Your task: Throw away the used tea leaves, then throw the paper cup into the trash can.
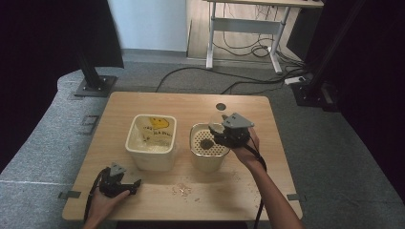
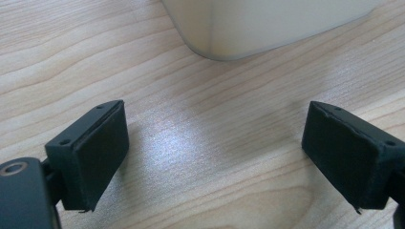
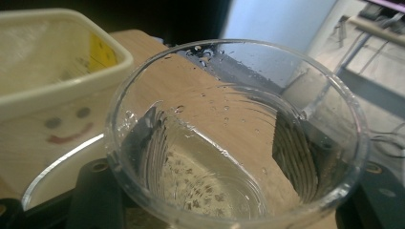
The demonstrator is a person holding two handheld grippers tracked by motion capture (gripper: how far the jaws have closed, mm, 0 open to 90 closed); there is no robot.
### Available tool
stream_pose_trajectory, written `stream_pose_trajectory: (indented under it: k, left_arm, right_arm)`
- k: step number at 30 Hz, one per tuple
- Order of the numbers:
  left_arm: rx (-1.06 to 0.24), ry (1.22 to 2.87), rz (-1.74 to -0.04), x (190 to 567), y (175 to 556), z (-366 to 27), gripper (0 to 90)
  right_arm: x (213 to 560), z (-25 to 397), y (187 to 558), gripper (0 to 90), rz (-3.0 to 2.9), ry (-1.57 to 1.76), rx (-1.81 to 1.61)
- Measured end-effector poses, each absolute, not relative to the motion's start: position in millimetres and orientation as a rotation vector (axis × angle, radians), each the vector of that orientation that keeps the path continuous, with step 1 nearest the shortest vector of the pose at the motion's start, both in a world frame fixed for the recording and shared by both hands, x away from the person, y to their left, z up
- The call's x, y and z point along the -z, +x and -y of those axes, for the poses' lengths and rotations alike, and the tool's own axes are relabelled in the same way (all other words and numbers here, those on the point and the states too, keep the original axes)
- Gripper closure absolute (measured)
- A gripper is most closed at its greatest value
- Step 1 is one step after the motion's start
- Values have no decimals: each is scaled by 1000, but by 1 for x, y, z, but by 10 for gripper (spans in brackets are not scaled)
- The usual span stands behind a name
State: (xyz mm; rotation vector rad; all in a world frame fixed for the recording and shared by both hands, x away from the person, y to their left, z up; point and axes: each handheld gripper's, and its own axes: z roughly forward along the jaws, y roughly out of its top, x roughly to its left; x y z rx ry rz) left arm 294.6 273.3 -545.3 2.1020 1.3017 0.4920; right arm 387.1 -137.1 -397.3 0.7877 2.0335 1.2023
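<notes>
Right gripper (image 1: 220,133) of mine squeezes a clear wet cup (image 3: 236,138), tipped over the round strainer pot (image 1: 208,151). Left gripper (image 1: 135,183) rests wide open and empty, near the square tub (image 1: 150,141).

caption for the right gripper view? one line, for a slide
Right gripper grips a wet clear plastic cup, tilted, beside the cream smiley-face bin.

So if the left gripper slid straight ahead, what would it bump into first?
Probably the cream bin. The left gripper has its jaws wide open, with bare wooden table between them and the bin's rounded corner straight ahead, though how far off is hard to judge.
</notes>
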Motion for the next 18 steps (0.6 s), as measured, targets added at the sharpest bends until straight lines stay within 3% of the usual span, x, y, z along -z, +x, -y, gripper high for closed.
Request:
stream_pose_trajectory:
  k: [12, 18]
  left_arm:
    - [-492, 2102, -1303, 545, 295, -274, 81]
    - [-493, 2102, -1303, 545, 294, -274, 81]
  right_arm:
    - [390, 144, 390, 355, -1987, 958, -1523]
    - [376, 120, 394, 351, -1984, 931, -1611]
